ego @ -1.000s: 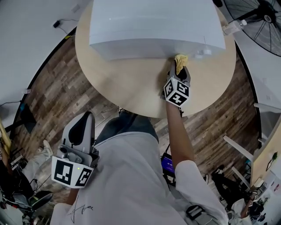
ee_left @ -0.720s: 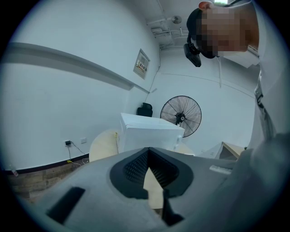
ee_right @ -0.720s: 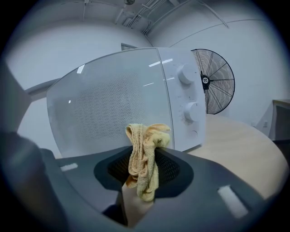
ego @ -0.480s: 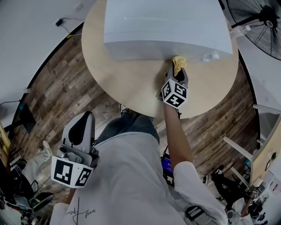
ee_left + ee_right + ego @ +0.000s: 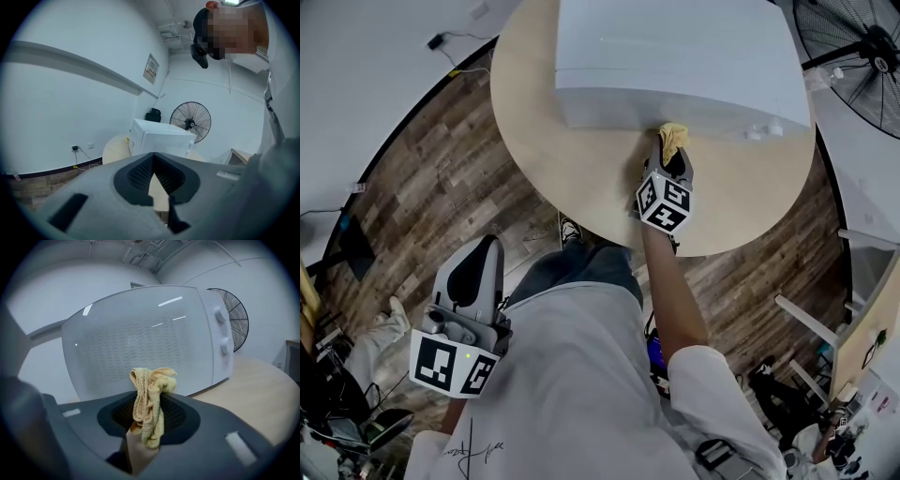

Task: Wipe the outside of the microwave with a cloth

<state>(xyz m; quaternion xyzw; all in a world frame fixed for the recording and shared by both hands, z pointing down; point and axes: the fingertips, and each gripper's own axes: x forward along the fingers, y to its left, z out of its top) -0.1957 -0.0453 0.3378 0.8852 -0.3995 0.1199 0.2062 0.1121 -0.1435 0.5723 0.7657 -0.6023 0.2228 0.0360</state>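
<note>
- Head view: right gripper (image 5: 671, 155) pinched a yellow cloth (image 5: 673, 137) at the white microwave (image 5: 675, 56) front's lower edge, above the tabletop (image 5: 572, 159).
- Left gripper (image 5: 475, 270) hung low, jaws pressed together, empty.
- Wall notice (image 5: 151, 69) print was too small to read.

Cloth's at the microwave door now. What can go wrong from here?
1. The right gripper pinches the cloth as a narrow wad, and only a small tuft sticks out past the jaws. The hard tips may scrape the microwave door.
2. A sweep to the right could snag or turn the knobs.
3. The left gripper hangs low by the person's side, so nothing steadies the microwave. A firm push might slide it on the table.
</note>
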